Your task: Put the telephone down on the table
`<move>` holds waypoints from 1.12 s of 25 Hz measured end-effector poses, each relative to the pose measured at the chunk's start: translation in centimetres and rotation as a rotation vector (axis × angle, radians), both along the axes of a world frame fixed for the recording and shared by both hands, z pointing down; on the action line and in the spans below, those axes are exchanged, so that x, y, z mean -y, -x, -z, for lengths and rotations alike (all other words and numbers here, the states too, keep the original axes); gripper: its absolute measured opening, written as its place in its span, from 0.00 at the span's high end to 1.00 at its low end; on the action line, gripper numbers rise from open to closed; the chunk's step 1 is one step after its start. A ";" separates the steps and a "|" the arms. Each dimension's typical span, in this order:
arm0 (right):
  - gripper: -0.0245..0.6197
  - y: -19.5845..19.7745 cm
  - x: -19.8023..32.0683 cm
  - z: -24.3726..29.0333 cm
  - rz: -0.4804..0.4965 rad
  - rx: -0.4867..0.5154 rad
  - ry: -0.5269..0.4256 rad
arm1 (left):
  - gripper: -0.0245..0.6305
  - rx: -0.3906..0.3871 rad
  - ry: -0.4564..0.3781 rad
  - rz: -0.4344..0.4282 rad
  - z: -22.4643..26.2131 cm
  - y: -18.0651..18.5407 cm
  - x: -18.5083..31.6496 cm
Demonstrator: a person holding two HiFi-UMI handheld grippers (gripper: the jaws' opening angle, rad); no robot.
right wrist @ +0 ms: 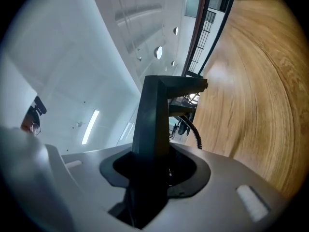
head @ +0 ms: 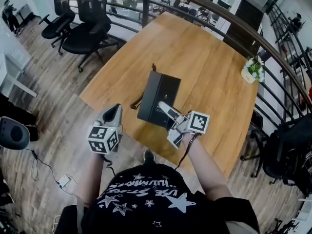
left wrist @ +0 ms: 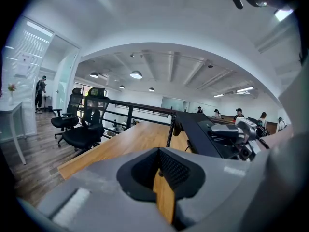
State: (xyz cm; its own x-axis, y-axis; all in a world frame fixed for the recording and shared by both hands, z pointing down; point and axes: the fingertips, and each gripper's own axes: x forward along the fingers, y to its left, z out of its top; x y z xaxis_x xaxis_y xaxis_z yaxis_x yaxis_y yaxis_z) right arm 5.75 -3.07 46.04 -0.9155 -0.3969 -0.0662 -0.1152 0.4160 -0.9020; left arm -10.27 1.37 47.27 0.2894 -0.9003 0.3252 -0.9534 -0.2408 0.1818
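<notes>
Two grippers are out over the near end of a large wooden table (head: 209,57), whose pale brown top is bare apart from a small potted plant (head: 253,70) at its right edge. The right gripper (head: 166,109) is clamped on the black telephone (head: 158,97), which is held tilted up on edge above the near part of the tabletop and not resting on it. In the right gripper view the black body runs edge-on between the pads, with a coiled cord (right wrist: 194,128) hanging from it towards the wood. The left gripper (left wrist: 157,170) hovers beside the table's near left edge, apart from the telephone. Its jaws are drawn in narrow with the pads meeting at the tips, a sliver of table wood shows behind them, and nothing is gripped. The table stands on a grey-brown plank floor (head: 58,96). A dark curved railing (head: 229,19) runs round its far and right sides. Two black office chairs (head: 80,30) stand on the floor off the far left corner, and a small white adapter (head: 66,182) with its cable lies on the planks near the person's left side. The left gripper view shows a wide open office with a white ceiling carrying round lamps (left wrist: 136,74) and strip lights, with several people in the far background.
</notes>
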 end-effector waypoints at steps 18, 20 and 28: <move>0.71 3.5 12.0 -1.6 -0.074 -0.015 0.074 | 0.96 0.027 0.111 -0.067 -1.4 4.0 11.8; 0.71 3.9 12.6 -2.2 -0.122 0.008 0.099 | 0.96 0.019 0.110 -0.112 -2.1 4.2 13.3; 0.71 3.8 17.2 -1.8 -0.271 -0.008 0.093 | 0.96 0.010 0.083 -0.267 -1.8 4.2 20.5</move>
State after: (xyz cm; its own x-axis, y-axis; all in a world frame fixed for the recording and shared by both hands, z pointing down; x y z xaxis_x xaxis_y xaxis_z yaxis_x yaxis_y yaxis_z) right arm 1.92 -20.23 47.81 -0.7758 -0.6309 -0.0112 -0.2178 0.2844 -0.9337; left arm -14.52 -19.16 49.07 0.5091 -0.7627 0.3988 -0.8601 -0.4682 0.2025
